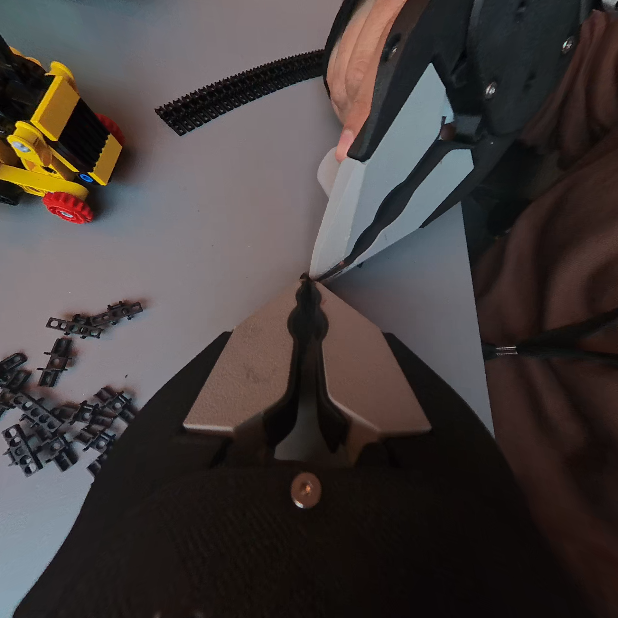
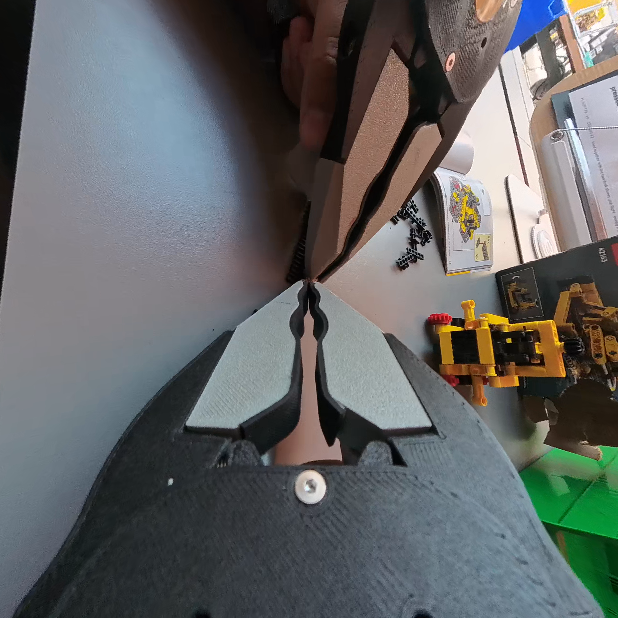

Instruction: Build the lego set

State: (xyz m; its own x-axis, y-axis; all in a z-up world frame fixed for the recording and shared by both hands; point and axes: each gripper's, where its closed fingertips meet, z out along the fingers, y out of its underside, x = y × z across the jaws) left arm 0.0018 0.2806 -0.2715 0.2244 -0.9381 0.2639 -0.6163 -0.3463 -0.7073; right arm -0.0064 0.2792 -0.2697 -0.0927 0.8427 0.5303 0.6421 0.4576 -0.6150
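I have both grippers tip to tip just above the grey table (image 1: 207, 214). The left gripper (image 1: 306, 284) is clenched, its bronze fingers (image 1: 257, 368) pinched together at the tips with something small and dark between them, probably a single track link, though too little of it shows to be sure. The right gripper (image 2: 309, 287) is clenched as well, its grey fingers (image 2: 254, 368) meeting at the tips; whether they hold anything I cannot tell.

The assembled track strip (image 1: 240, 90) lies on the table well beyond the tips, curving toward the person's hand (image 1: 351, 77). The loose track links (image 1: 57, 418) sit in a heap to the left, and the yellow bulldozer (image 1: 53, 140) stands farther off with its red sprocket (image 1: 68, 207) bare (no track fitted yet). The instruction booklet (image 2: 468, 220) and the set's box (image 2: 561, 301) lie past it.

My worry is the handover or join at the tips. The piece is tiny and the grip is at the very points, so any twist or sideways push from the other gripper could flick it out onto the table, or cock it so its pins miss their holes.
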